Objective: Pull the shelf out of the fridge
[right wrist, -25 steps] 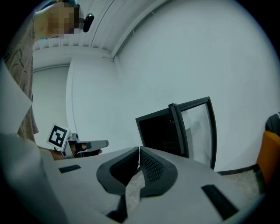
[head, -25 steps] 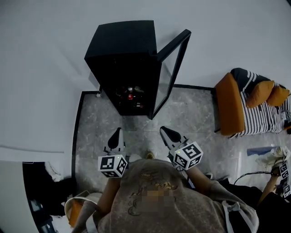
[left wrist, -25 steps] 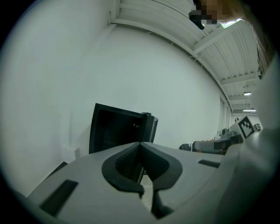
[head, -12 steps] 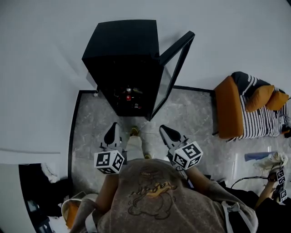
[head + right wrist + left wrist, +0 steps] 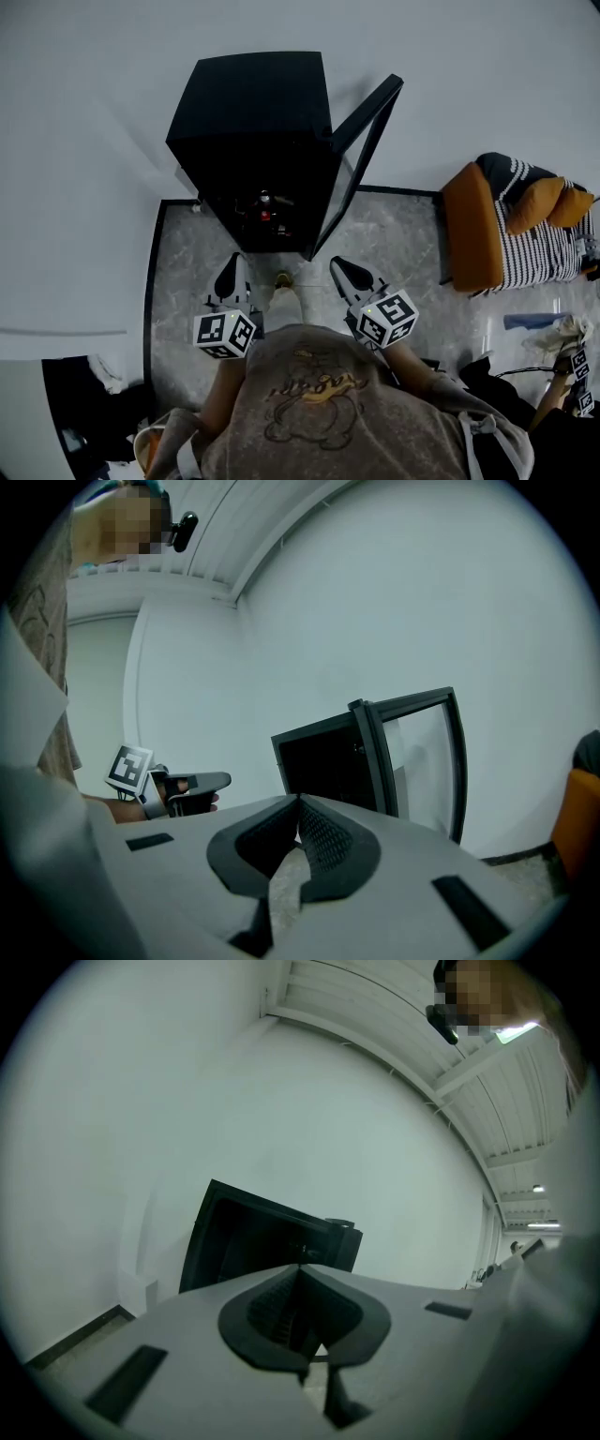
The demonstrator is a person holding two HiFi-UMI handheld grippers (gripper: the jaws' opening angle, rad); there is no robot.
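Standing well beyond closed jaws: fridge

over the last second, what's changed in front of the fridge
The person has stepped closer to the fridge, so the left gripper and right gripper now hang just short of its open front; a second ago a wider strip of floor lay between. Nothing was taken hold of or let go. Unchanged: both pairs of jaws shut and empty, the door swung open.
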